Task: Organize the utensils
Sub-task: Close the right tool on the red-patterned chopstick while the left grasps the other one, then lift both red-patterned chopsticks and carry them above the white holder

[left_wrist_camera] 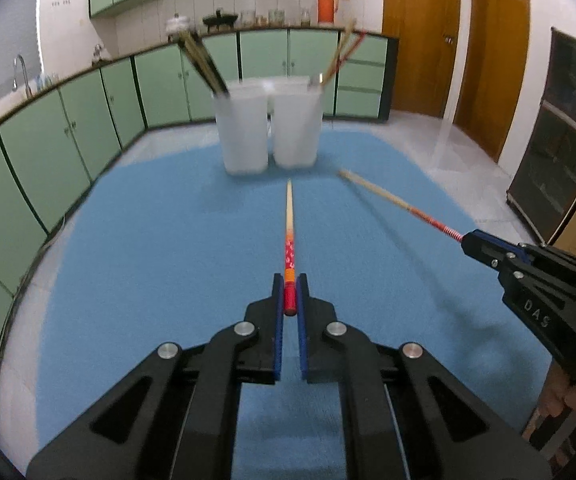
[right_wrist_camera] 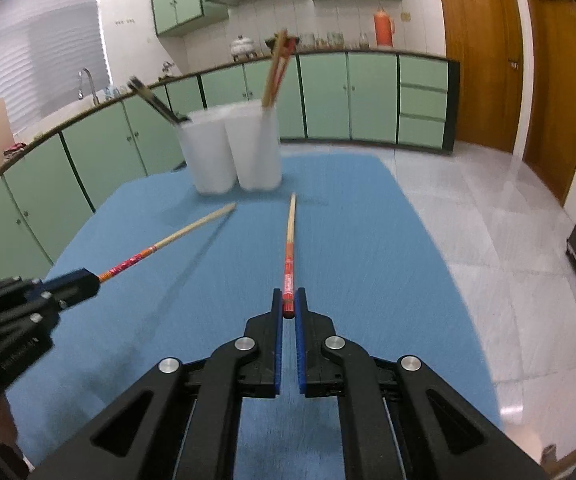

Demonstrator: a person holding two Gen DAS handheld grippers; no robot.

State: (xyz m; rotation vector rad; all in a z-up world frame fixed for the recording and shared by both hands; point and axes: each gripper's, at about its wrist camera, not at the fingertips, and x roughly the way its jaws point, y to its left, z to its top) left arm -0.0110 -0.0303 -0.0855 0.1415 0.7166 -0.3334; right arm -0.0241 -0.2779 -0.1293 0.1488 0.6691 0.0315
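Black angular plastic with blue ribbed pads: left gripper (left_wrist_camera: 289,294) clamped on the red lacquered butt of a slim chopstick (left_wrist_camera: 289,220), pale wooden tip aimed toward the two cups. Same build on the right gripper (right_wrist_camera: 289,306), pinched narrowly round the red end of a second chopstick (right_wrist_camera: 289,240), likewise pointing at the cups. Fuzzy blue mat (left_wrist_camera: 148,240) beneath both. Farther on, near the mat's far edge, two frosted white plastic cups (left_wrist_camera: 268,126) touching side by side, left one bristling with dark chopsticks (left_wrist_camera: 202,60), right one with red-and-wood chopsticks (left_wrist_camera: 341,54).
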